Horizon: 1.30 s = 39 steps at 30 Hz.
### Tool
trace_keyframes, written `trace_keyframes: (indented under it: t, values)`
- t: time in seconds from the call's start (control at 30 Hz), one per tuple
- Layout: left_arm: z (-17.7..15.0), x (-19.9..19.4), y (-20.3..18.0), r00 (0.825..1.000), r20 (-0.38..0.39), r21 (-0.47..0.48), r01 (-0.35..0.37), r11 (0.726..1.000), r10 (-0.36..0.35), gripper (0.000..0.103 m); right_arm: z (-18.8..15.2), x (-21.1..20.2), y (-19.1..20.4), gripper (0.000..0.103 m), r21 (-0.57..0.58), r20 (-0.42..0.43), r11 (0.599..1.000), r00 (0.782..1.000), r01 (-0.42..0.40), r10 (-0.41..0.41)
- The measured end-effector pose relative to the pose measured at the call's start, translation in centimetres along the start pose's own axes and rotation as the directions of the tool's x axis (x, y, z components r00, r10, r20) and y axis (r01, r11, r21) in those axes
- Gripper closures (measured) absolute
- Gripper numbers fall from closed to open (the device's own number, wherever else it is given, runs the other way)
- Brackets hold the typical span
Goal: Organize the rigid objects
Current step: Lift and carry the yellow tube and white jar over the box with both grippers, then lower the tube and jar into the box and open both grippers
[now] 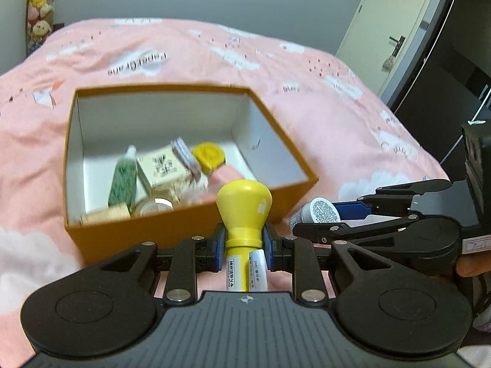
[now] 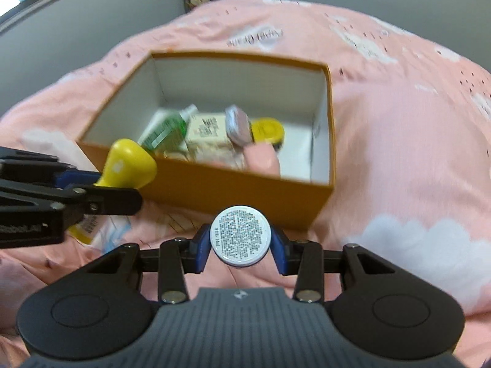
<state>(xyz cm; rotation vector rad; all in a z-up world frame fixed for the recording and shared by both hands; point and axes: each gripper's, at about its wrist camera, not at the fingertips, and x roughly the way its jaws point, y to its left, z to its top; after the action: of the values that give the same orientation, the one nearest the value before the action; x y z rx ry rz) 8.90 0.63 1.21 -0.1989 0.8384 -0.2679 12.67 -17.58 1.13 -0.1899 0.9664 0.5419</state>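
My left gripper (image 1: 244, 247) is shut on a yellow bottle (image 1: 244, 211) with a bulbous cap, held by the neck just in front of the orange box (image 1: 172, 233). That bottle (image 2: 129, 162) and the left gripper (image 2: 101, 188) also show at the left of the right wrist view. My right gripper (image 2: 241, 245) is shut on a small round jar (image 2: 240, 235) with a white printed end facing the camera; the jar (image 1: 320, 211) appears beside the box in the left wrist view. The box (image 2: 214, 181) holds a green tube (image 1: 124, 178), a beige carton (image 1: 165, 168), a yellow tin (image 1: 210, 156) and other small items.
The box sits on a pink bedspread (image 1: 307, 107) with white cloud prints. A white door (image 1: 396, 21) and dark wardrobe stand at the right. Plush toys (image 1: 40, 9) hang at the far left by the wall. A printed packet (image 2: 113, 227) lies on the bed under the left gripper.
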Motion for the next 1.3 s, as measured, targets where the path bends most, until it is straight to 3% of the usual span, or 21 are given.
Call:
trace_keyframes:
  t: [0.33,0.6,0.77,0.97,1.1,1.3]
  values:
    - [3.6,-0.3,1.0,0.996,0.092,-0.009,-0.013,1.0,0.013,0.075,4.3,-1.5,0.2,0.062,-0.062,0.088,0.998,0.996,-0.021,0.027]
    - [6.4,1.3,3.9,0.996,0.091,-0.031,-0.019,0.999,0.021,0.075,8.1,1.4,-0.2,0.062,-0.069,0.055,0.996,0.996,-0.062,0.066]
    - [7.7,4.0,6.1,0.998,0.048,-0.072,-0.023,0.997,0.027,0.075,9.9,4.5,-0.8,0.062,-0.061,0.007,0.995,0.997,-0.073,0.074]
    - [8.7,8.0,8.5,0.997,-0.033,-0.102,-0.078,0.992,0.075,0.075,11.0,9.4,-1.5,0.062,-0.052,-0.068,0.996,0.995,-0.074,0.071]
    - [9.5,9.9,10.0,0.989,-0.065,-0.087,-0.135,0.987,0.129,0.075,11.6,12.5,-1.6,0.062,-0.114,-0.102,0.994,0.995,-0.004,-0.008]
    - [10.9,12.2,11.8,0.973,-0.11,-0.026,-0.209,0.978,0.205,0.075,13.0,15.6,-2.2,0.062,-0.134,-0.129,0.991,0.991,0.004,-0.022]
